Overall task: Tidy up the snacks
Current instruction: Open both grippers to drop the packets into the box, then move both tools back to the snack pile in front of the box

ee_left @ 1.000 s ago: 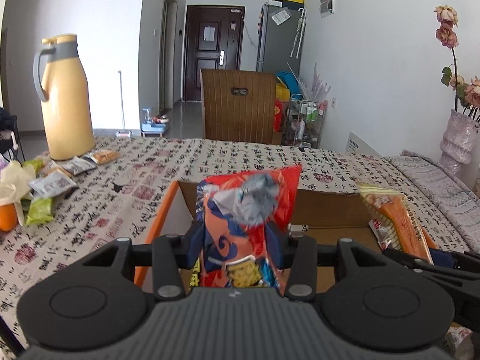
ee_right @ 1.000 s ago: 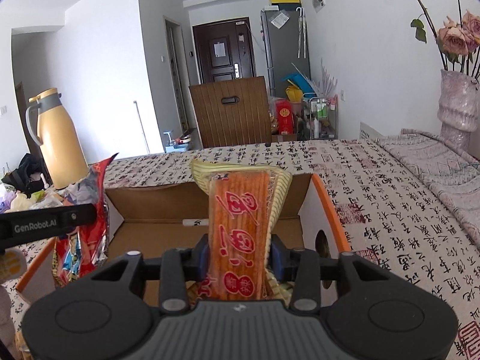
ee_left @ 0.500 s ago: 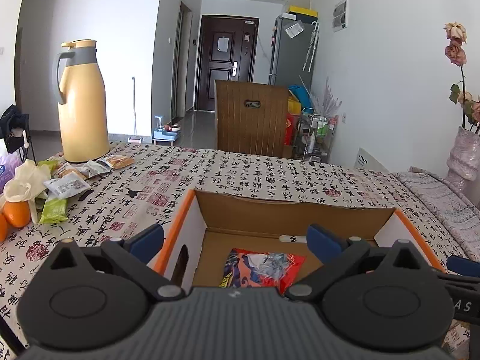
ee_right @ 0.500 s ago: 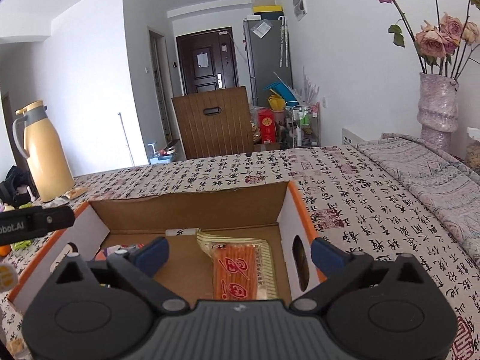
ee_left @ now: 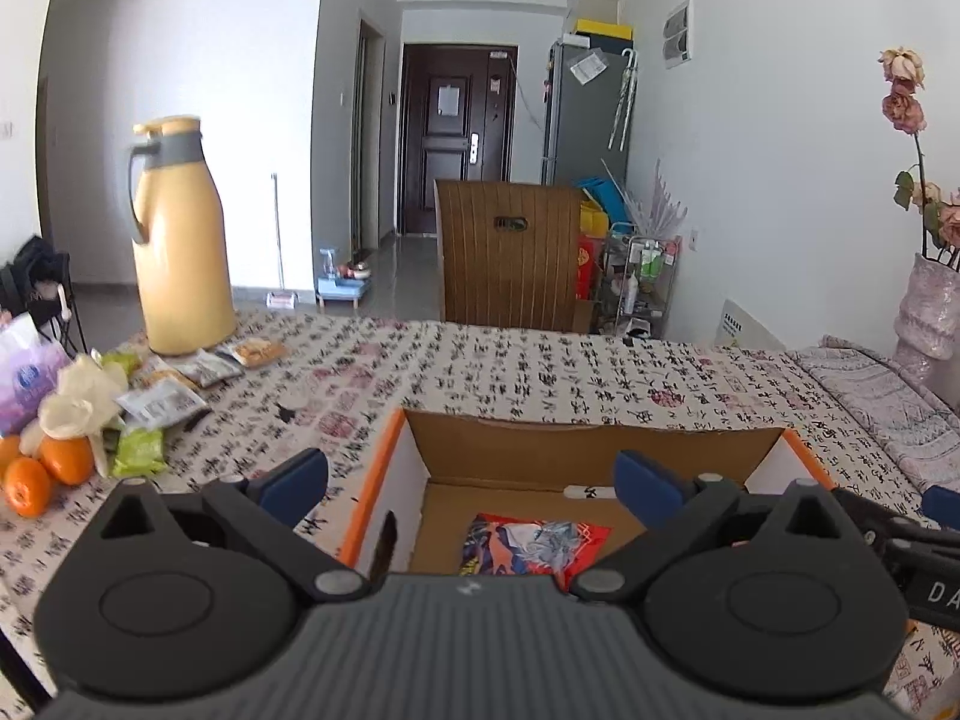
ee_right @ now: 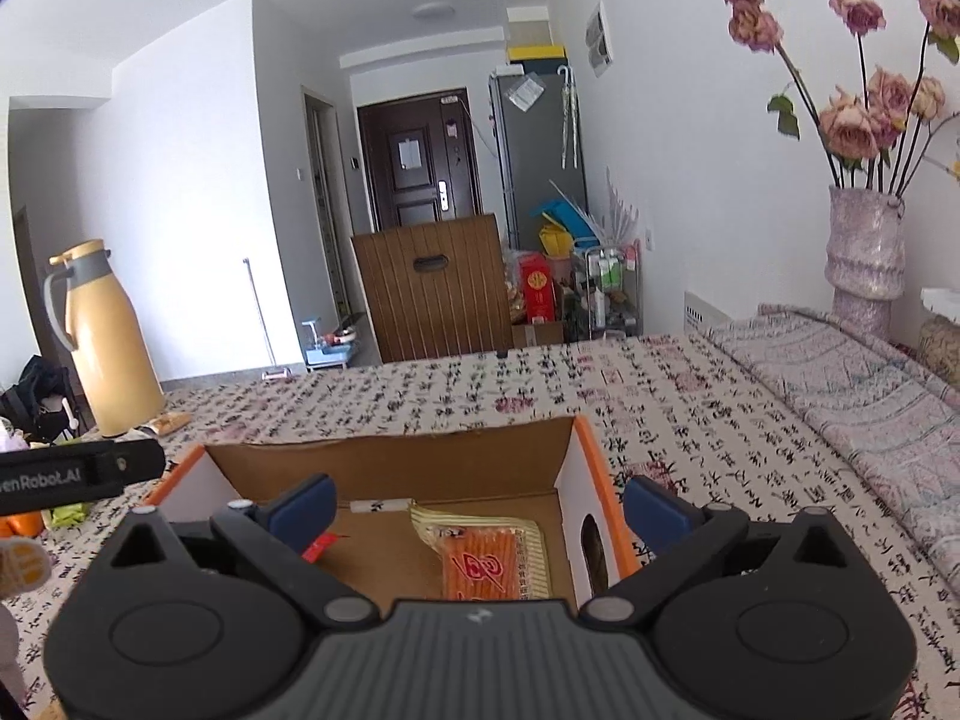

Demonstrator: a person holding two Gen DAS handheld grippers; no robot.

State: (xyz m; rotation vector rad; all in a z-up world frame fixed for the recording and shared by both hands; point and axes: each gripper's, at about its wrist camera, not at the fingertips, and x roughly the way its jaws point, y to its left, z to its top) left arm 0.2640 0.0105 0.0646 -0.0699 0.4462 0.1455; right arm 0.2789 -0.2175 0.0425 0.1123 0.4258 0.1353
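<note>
An open cardboard box (ee_left: 594, 441) with orange edges stands on the patterned tablecloth; it also shows in the right wrist view (ee_right: 384, 459). A red and blue snack bag (ee_left: 534, 543) lies flat on its floor at the left. An orange snack pack (ee_right: 486, 564) in clear wrap lies flat at the right. My left gripper (ee_left: 471, 480) is open and empty above the box's near left side. My right gripper (ee_right: 480, 507) is open and empty above the near right side. Several loose snack packets (ee_left: 174, 381) lie on the table at the left.
A yellow thermos jug (ee_left: 177, 240) stands at the far left behind the packets. Oranges (ee_left: 42, 471) and a tissue pack (ee_left: 24, 375) lie at the left edge. A vase of dried roses (ee_right: 864, 252) stands at the right. A wooden chair back (ee_left: 510, 255) is beyond the table.
Both grippers opened and let go of their packs, which now lie flat in the box. Both grippers have since risen and drawn back a little.
</note>
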